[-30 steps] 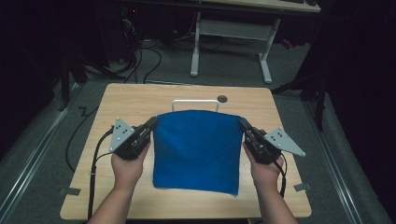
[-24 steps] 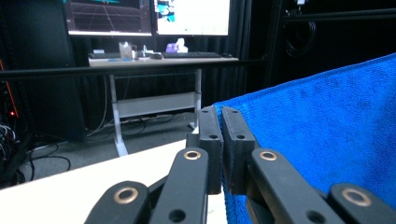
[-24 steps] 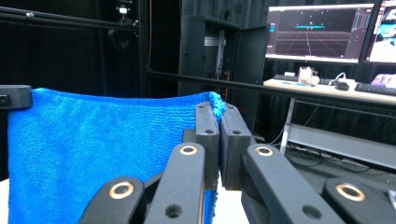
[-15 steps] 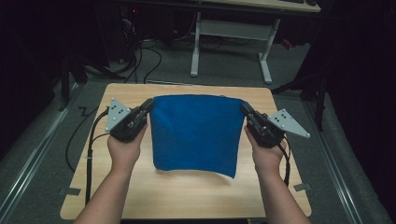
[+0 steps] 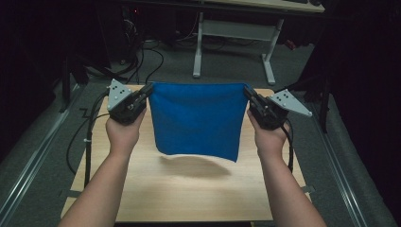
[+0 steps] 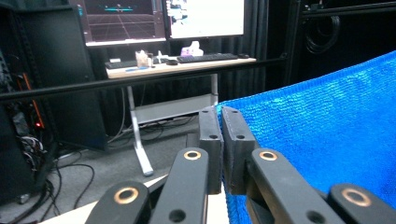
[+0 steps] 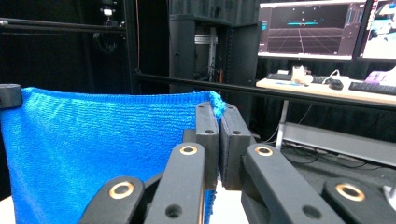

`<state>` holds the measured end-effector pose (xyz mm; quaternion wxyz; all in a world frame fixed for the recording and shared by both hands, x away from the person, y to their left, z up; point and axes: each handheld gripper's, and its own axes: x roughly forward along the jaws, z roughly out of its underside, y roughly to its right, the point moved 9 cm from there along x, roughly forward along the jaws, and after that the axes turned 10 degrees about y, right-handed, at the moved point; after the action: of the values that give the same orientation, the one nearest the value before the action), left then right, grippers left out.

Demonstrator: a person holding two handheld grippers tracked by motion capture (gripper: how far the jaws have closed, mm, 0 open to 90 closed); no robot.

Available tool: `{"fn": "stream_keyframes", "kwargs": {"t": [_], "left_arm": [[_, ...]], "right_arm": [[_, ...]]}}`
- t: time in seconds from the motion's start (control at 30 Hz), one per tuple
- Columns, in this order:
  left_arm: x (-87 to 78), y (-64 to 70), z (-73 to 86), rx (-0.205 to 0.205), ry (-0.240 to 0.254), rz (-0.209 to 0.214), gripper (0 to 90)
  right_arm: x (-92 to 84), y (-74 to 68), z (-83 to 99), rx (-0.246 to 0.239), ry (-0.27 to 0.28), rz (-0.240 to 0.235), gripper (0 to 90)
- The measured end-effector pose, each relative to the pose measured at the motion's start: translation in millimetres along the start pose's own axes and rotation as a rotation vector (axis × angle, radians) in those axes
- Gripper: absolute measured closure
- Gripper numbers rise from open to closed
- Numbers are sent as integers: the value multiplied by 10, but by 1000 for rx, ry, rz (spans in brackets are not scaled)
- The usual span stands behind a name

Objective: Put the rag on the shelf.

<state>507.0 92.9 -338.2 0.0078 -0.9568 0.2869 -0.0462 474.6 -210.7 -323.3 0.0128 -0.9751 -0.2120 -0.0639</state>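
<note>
A blue cloth point(image 5: 196, 118) hangs stretched between both hands above the wooden table point(image 5: 189, 194), its lower edge off the surface and casting a shadow. My left gripper point(image 5: 147, 91) is shut on the cloth's upper left corner, and my right gripper point(image 5: 248, 91) is shut on its upper right corner. In the left gripper view the jaws pinch the corner of the cloth point(image 6: 327, 126) at my left gripper point(image 6: 220, 116). Seen from the right gripper view, the cloth point(image 7: 102, 154) spreads to the left of my right gripper point(image 7: 218, 112), with its corner sticking up between the jaws.
Cables point(image 5: 90, 132) trail off the table's left side to the floor. A white desk frame point(image 5: 231, 33) stands beyond the table's far edge. Monitors and a keyboard sit on a desk point(image 6: 177, 60) farther back.
Both hands have risen and moved toward the table's far edge, lifting the blue cloth from lying on the table to hanging free between the grippers.
</note>
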Motion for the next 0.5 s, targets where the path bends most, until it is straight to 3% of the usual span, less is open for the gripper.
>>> {"fn": "stream_keyframes", "kwargs": {"t": [0.2, 0.43, 0.5], "left_arm": [[178, -172, -4, 29, -16, -40, 879], [356, -303, 17, -4, 9, -62, 879], [421, -363, 17, 15, 11, -83, 879]], "right_arm": [[224, 57, -34, -20, -1, 14, 887], [476, 124, 0, -21, -1, 44, 887], [557, 159, 24, -28, -11, 44, 887]]}}
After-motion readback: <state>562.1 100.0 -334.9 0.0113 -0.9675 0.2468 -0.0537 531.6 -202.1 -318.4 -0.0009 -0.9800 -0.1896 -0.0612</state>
